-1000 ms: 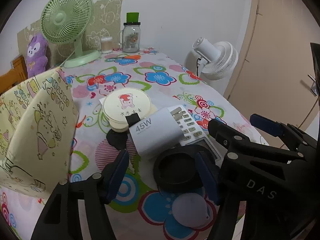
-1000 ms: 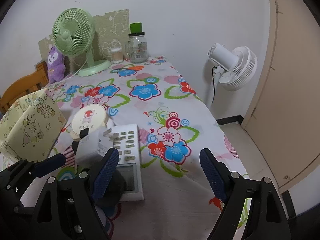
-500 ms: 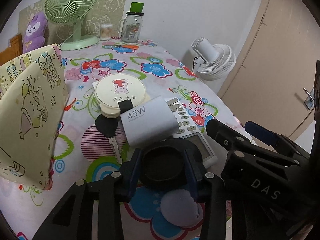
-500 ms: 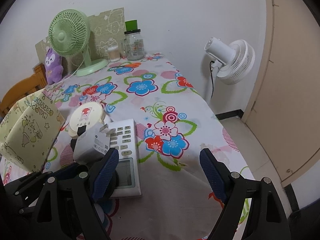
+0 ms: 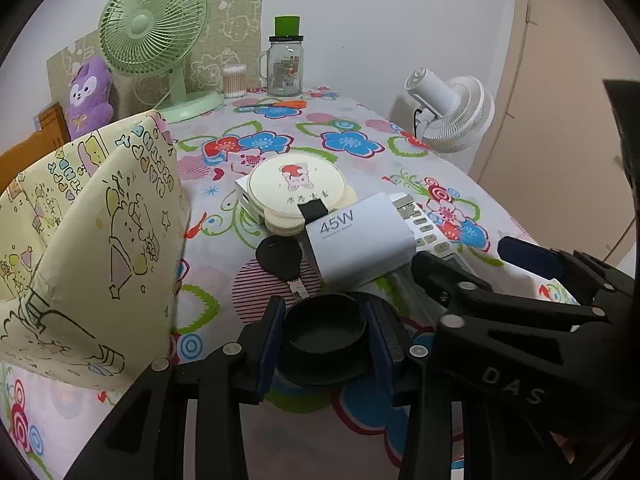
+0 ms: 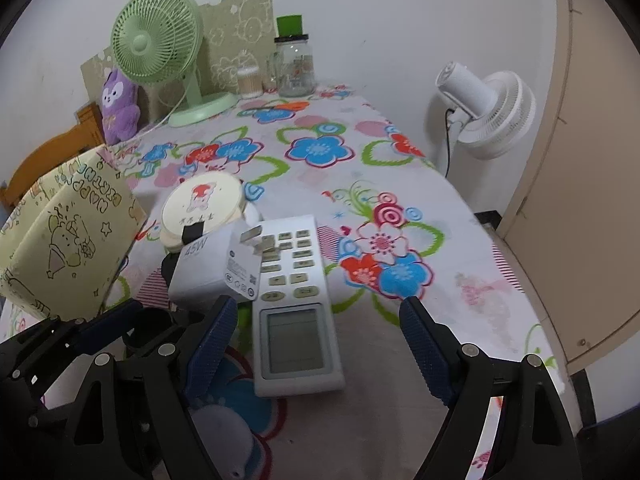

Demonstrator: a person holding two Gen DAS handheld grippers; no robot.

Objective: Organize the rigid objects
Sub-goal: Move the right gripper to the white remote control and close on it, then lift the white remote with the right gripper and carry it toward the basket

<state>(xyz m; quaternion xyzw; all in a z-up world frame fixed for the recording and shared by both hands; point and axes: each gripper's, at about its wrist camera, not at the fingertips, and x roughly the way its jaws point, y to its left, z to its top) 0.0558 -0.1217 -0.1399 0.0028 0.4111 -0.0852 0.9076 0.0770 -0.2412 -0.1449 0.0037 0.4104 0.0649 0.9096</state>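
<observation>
My left gripper (image 5: pixel 326 340) is shut on a black round lid (image 5: pixel 325 336) and holds it just above the flowered tablecloth; the left gripper shows at the lower left of the right wrist view (image 6: pixel 132 330). Beyond it lie a white 45W charger (image 5: pixel 360 246), a black key (image 5: pixel 280 258), a round cream case with a bear picture (image 5: pixel 296 188) and a white remote control (image 6: pixel 298 308). My right gripper (image 6: pixel 320 344) is open and empty, its fingers on either side of the remote's screen end. A grey round piece (image 6: pixel 220 436) lies under it.
A yellow printed gift bag (image 5: pixel 80 240) stands at the left. At the table's far end are a green desk fan (image 5: pixel 156 40), a glass jar with a green top (image 5: pixel 286 62), a cotton swab pot (image 5: pixel 235 80) and a purple plush toy (image 5: pixel 90 96). A white floor fan (image 6: pixel 484 112) stands past the table's right edge.
My left gripper closed on the black lid and has lifted it slightly toward me. The right gripper stayed open and edged forward over the remote.
</observation>
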